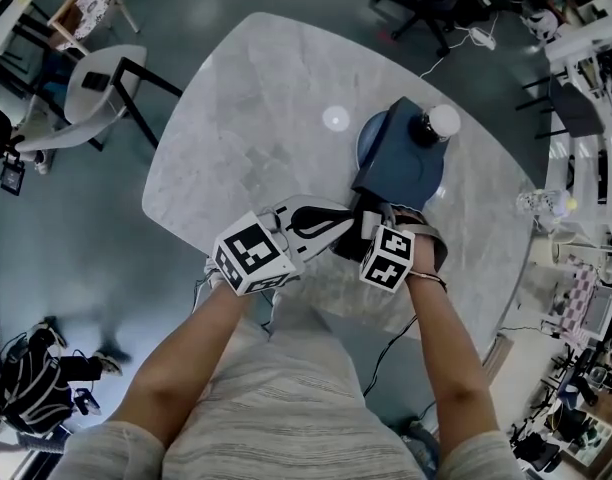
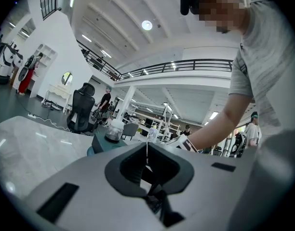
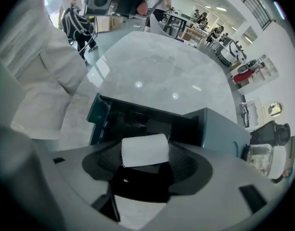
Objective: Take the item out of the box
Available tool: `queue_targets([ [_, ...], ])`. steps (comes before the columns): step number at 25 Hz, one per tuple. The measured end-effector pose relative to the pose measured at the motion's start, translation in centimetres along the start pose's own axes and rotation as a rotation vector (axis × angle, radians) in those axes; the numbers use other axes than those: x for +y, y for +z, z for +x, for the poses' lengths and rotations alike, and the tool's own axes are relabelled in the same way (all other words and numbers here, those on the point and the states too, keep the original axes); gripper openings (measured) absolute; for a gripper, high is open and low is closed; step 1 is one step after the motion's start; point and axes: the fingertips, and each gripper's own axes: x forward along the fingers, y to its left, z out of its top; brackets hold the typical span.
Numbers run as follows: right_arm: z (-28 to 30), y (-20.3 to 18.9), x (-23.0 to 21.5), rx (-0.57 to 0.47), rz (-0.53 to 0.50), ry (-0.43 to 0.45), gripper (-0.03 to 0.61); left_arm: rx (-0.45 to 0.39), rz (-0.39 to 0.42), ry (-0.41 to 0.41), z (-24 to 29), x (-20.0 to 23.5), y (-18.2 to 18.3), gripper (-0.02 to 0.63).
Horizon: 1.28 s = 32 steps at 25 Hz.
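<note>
A dark teal box (image 3: 220,126) lies open on the marble table (image 1: 276,98), its lid raised and its dark inside (image 3: 133,121) facing my right gripper. In the right gripper view my right gripper (image 3: 144,154) is shut on a small white roll-shaped item (image 3: 144,149), held just in front of the box's open side. From the head view the box (image 1: 401,158) lies beyond both grippers, and the right gripper (image 1: 372,218) is at its near end. My left gripper (image 1: 331,230) is beside it on the left, tilted upward, with its jaws (image 2: 147,150) together and nothing seen between them.
A glass jar with a white cap (image 1: 441,120) stands on the far end of the box, also seen as the jar (image 3: 261,153) in the right gripper view. A round blue base (image 1: 371,133) shows under the box. Chairs (image 1: 106,83) stand off the table's left edge.
</note>
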Motion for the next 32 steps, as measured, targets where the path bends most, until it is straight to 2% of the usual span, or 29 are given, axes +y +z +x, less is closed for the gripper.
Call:
queue_targets([
  [8, -0.8, 0.3, -0.5, -0.067, 0.123, -0.041, 0.31, 0.005, 0.002, 0.005, -0.2, 0.1, 0.2, 0.02],
  [13, -2.5, 1.1, -1.3, -0.179, 0.304, -0.081, 0.308, 0.007, 0.005, 0.01, -0.7, 0.5, 0.5, 0.02],
  [16, -4.0, 1.4, -2.0, -0.292, 0.472, -0.102, 0.308, 0.006, 0.007, 0.009, -0.7, 0.6, 0.8, 0.019],
  [20, -6.0, 1.9, -2.8, -0.497, 0.705, -0.127, 0.308, 0.008, 0.012, -0.004, -0.5, 0.5, 1.1, 0.018],
  [23, -7.5, 1.8, -3.1, -0.614, 0.838, -0.157, 0.308, 0.008, 0.019, -0.021, -0.3, 0.2, 1.4, 0.02],
  [28, -11.1, 1.9, -3.4, -0.791, 0.948, -0.194, 0.308, 0.007, 0.03, -0.04, 0.1, -0.5, 2.2, 0.018],
  [32, -14.8, 2.3, -3.7, -0.96, 0.99, -0.224, 0.308, 0.002, 0.045, -0.058, 0.6, -1.2, 3.0, 0.018],
])
